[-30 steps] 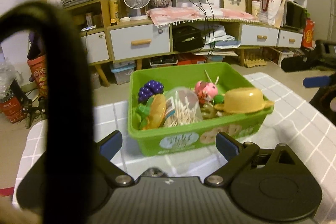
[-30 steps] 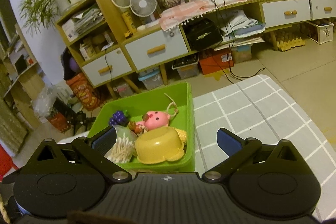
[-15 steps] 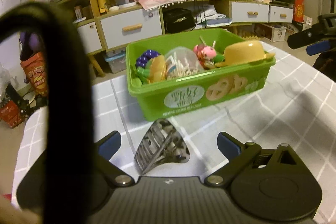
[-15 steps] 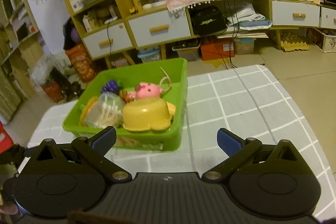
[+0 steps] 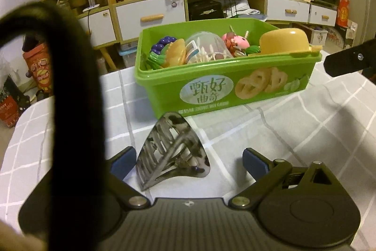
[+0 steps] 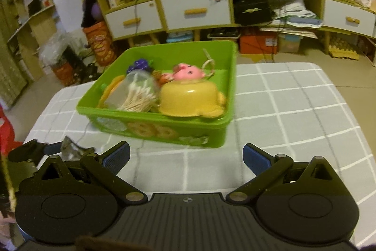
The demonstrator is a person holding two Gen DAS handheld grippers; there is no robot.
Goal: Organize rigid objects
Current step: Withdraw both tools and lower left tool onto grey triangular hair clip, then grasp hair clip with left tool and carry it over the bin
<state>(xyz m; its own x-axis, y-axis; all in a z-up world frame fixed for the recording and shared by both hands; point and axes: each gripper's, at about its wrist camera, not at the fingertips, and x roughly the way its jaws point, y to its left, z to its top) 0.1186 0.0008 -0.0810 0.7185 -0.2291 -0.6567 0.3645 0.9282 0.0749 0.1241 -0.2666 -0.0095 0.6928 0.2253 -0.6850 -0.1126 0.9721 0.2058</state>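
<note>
while left gripper (image 5: 189, 162) gapes, closing, metal clip (image 5: 172, 149) between, tip pointing toward camera

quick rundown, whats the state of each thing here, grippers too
left gripper: open, jaws just narrowed a little, straddling the clip, not pressing it
right gripper: open, empty
metal clip: on the cloth, outside the bin
green bin: no lid, full of toys
yellow bowl: upside down in the bin

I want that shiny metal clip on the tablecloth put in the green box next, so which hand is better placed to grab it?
Left. The metal clip sits between the open left gripper fingers, its jaws just closing slightly. The right gripper faces the green box, with only tablecloth between its fingers.
</note>
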